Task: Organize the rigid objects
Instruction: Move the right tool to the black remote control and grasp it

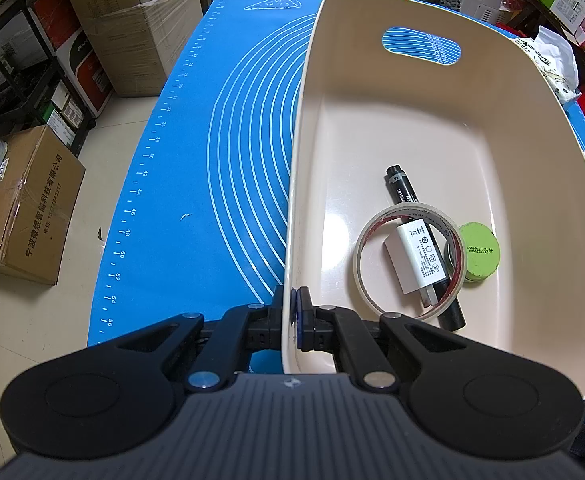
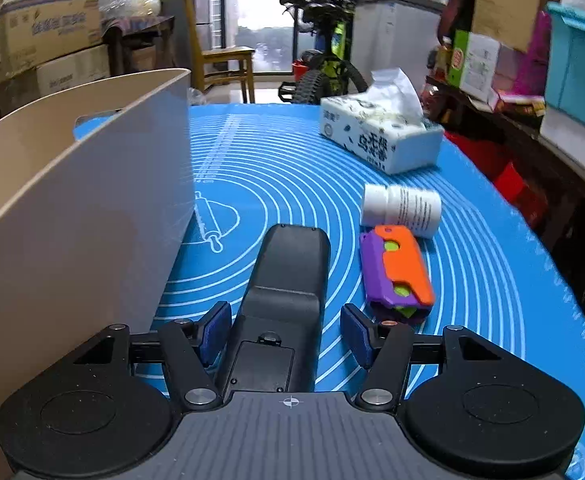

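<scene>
- Currently L tool (image 1: 292,312) is clamped on the near-left rim of the bin (image 1: 372,128), one finger outside the wall, one inside.
- Bin sits on the blue mat (image 1: 196,184) covering the tabletop; it holds a marker (image 1: 406,192), tape roll (image 1: 366,240), white charger (image 1: 420,256) and green tin (image 1: 480,252).
- Charger lies inside the tape ring, across the marker; tin is just beside the tape, on its right.
- R tool (image 2: 284,336) is spread wide, fingers on both sides of a black remote (image 2: 288,272) but not touching it; grips nothing.
- Remote lies flat on the mat, just right of the bin wall (image 2: 92,208).
- Right of the remote: purple/orange toy (image 2: 396,268), w/ a white bottle (image 2: 404,208) on its side touching the toy's far end.
- Tissue box (image 2: 380,136) sits farther back on the mat, apart from the bottle.
</scene>
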Demonstrator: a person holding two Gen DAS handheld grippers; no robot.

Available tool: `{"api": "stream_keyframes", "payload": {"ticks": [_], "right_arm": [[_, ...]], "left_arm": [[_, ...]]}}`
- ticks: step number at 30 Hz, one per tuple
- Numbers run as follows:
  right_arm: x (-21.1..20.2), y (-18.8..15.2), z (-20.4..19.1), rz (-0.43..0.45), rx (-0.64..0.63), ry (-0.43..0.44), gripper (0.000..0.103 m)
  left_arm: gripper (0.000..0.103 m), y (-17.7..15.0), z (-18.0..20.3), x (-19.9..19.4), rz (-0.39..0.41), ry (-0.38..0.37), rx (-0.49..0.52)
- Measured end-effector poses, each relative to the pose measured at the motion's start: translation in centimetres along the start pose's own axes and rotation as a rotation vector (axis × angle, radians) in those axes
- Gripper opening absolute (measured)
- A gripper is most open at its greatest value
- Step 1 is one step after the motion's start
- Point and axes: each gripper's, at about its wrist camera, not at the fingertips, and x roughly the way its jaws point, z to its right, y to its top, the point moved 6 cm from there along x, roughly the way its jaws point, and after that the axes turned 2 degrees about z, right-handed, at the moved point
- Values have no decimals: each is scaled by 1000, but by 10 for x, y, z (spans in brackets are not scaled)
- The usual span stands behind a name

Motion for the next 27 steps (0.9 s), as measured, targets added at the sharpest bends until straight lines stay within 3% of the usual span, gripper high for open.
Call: {"api": "stream_keyframes", "payload": {"ticks": [4,10,27], "right_arm": [[0,-3,-1,29,2,-8,69],[-3,-6,-9,63,-52,-1,55],[-23,6,-11,107,-92,-12,54]], "left_arm": [[6,0,0,0,0,1,1],[6,1,0,0,0,2,1],[6,1,0,0,0,3,1]]}}
